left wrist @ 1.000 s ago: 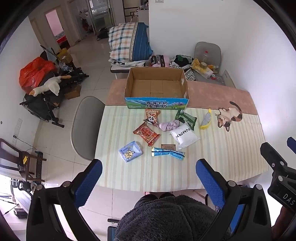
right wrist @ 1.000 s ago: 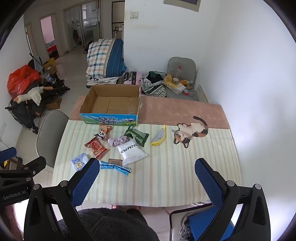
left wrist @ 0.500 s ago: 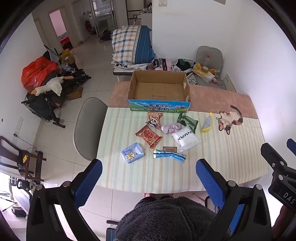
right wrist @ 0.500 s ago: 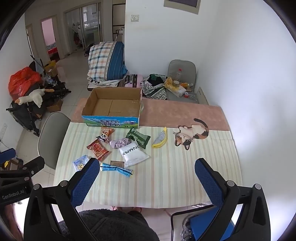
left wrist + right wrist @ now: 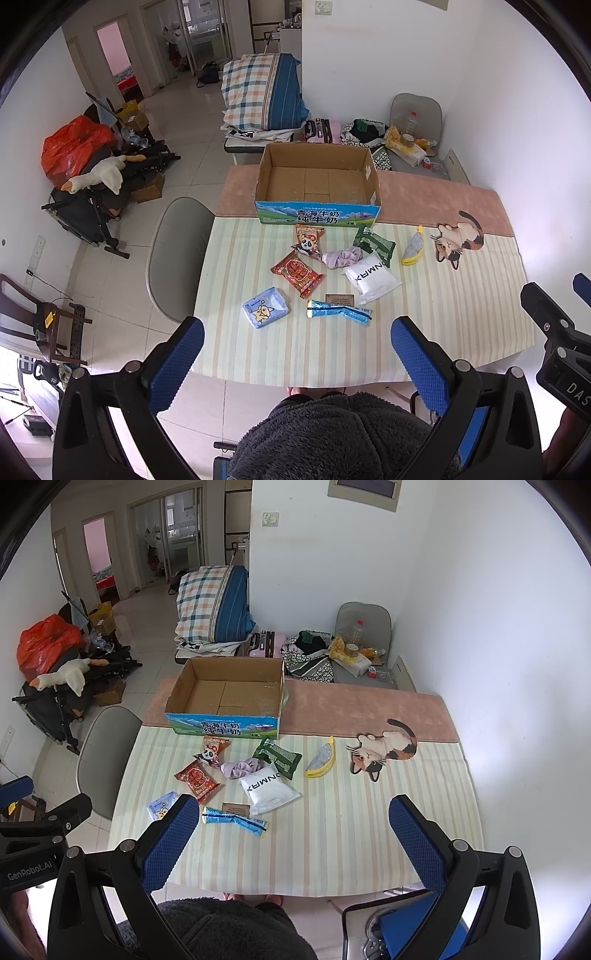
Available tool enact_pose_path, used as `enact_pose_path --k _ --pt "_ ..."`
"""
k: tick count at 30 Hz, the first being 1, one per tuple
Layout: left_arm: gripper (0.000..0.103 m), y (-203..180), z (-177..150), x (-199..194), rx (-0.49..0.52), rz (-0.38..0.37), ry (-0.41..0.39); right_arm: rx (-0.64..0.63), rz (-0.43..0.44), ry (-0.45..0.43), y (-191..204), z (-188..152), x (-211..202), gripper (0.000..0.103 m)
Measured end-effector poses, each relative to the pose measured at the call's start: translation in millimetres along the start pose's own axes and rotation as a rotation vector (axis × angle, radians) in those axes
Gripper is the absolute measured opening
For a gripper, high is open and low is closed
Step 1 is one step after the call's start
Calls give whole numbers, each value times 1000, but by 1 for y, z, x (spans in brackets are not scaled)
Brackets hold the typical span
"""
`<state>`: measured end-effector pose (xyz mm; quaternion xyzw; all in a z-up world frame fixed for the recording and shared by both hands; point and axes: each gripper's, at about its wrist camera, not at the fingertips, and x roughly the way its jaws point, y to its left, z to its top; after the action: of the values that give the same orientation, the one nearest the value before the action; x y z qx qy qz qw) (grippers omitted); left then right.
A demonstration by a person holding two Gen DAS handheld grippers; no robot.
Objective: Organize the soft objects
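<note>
Packets (image 5: 297, 272) & scrunchie (image 5: 340, 256) lying on surface (image 5: 461, 317) near box (image 5: 318, 184), both tongs, L (image 5: 295, 354) & R (image 5: 291, 834), hovering above, spread wide, holding nothing

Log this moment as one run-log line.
stage: pre-grasp | left tongs: open, nothing held | right tongs: open, nothing held | cardboard box: nothing inside | soft packets, purple scrunchie: loose on table

Soft packets (image 5: 298, 272) lie scattered before open box (image 5: 318, 201).
</note>
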<state>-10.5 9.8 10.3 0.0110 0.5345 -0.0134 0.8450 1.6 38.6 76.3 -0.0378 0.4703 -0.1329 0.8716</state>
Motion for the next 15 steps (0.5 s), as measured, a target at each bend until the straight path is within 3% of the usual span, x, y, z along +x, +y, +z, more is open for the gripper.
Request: enact_pose_path --k 15 --pt "103 -2 1 2 0 -9 1 -1 -6 3 3 -2 -1 103"
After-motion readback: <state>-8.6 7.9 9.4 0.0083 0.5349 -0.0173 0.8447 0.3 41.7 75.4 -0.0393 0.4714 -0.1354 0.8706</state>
